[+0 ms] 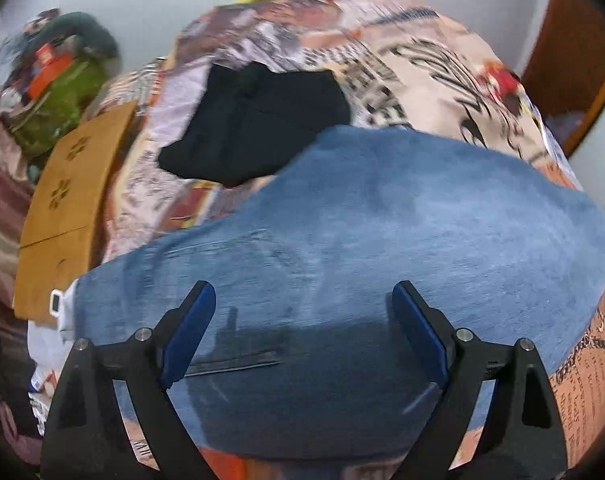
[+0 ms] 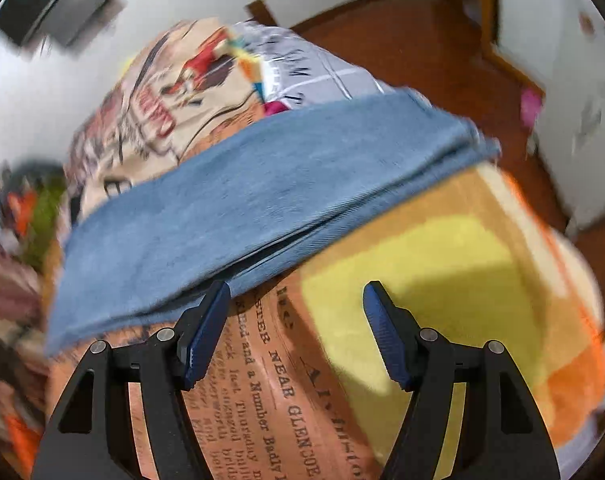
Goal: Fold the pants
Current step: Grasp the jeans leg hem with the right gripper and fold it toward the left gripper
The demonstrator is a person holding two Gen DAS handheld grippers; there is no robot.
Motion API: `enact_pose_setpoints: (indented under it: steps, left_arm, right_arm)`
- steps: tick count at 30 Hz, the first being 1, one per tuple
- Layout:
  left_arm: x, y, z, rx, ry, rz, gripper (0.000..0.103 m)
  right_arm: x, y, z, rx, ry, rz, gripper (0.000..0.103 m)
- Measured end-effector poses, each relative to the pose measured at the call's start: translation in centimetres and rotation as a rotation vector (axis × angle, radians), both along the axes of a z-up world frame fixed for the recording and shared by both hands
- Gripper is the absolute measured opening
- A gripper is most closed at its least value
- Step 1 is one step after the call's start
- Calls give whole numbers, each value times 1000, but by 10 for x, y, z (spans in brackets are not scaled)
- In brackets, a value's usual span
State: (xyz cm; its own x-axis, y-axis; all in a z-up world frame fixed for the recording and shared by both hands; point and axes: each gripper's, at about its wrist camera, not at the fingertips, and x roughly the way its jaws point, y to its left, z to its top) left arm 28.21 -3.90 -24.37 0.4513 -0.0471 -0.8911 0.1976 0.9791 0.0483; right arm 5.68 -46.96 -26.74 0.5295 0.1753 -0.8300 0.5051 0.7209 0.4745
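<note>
Room: I see white walls, a reddish wooden floor and a brown door frame behind a bed.
Surface: the bed wears a printed bedspread in newspaper-and-cartoon patterns, with orange and yellow patches nearest my right camera.
Pants: the blue jeans lie folded on the bedspread, stretched across the middle of the left view; in the right view their stacked layers show along one edge, so I count several thicknesses of denim there.
Black garment: a dark folded piece sits on the bedspread just beyond the jeans, its near corner touching or slightly overlapping them; I cannot tell which.
Left gripper: my left gripper hovers above the jeans with its blue pads spread wide and nothing between them; released.
Right gripper: my right gripper is also parted and empty, over the printed text and the yellow patch, its left fingertip just beside the lower edge of the jeans; whether it touches the denim I cannot say.
Clutter: a tan cardboard box stands beside the bed on the left, with a green and orange heap farther back, too blurred to identify.
Sharpness: both views are smeared by motion.
</note>
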Motion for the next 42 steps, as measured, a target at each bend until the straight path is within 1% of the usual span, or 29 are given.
enact_pose_setpoints:
  steps: [3, 5, 9, 13, 16, 19, 22, 24, 26, 29, 31, 33, 35, 38, 42]
  left_arm:
    - [5, -22, -5, 29, 6, -37, 91]
    - [9, -34, -4, 54, -10, -56, 91]
    - [21, -56, -2, 32, 5, -101, 91]
    - [27, -86, -4, 49, -8, -165, 91]
    - [29, -106, -5, 59, -13, -209, 91]
    - [32, -117, -6, 41, -5, -234, 91]
    - [37, -122, -9, 7, 22, -231, 91]
    - [39, -123, -10, -12, 39, -227, 91]
    - [39, -126, -10, -23, 49, -226, 91]
    - [37, -126, -8, -30, 53, -234, 91]
    - [34, -125, -6, -37, 57, -238, 91]
    - [32, -123, -3, -48, 57, -239, 91]
    - [28, -121, 1, -61, 52, -240, 91]
    - [23, -118, 9, -76, 36, -243, 91]
    - [15, -111, 24, -89, -6, -245, 91]
  right_arm:
    - [-2, -11, -3, 54, -40, -34, 65]
    - [1, -14, -3, 56, -55, -44, 65]
    - [5, -26, -1, 39, -80, -72, 65]
    - [6, -41, -9, 52, -83, -94, 65]
    - [10, -45, -12, 41, -93, -112, 65]
    - [14, -53, -20, 62, -115, -143, 65]
    - [20, -58, -22, 42, -108, -173, 56]
    - [24, -62, -24, 9, -72, -195, 34]
    - [25, -68, -26, 1, -57, -218, 21]
    - [24, -75, -25, 16, -71, -216, 14]
    - [27, -74, -18, -17, -76, -193, 12]
    - [30, -69, -5, -70, -92, -169, 10]
    - [33, -66, 10, -102, -123, -162, 10]
    - [38, -58, 39, -141, -191, -144, 8]
    - [50, -33, 85, -216, -286, -69, 7]
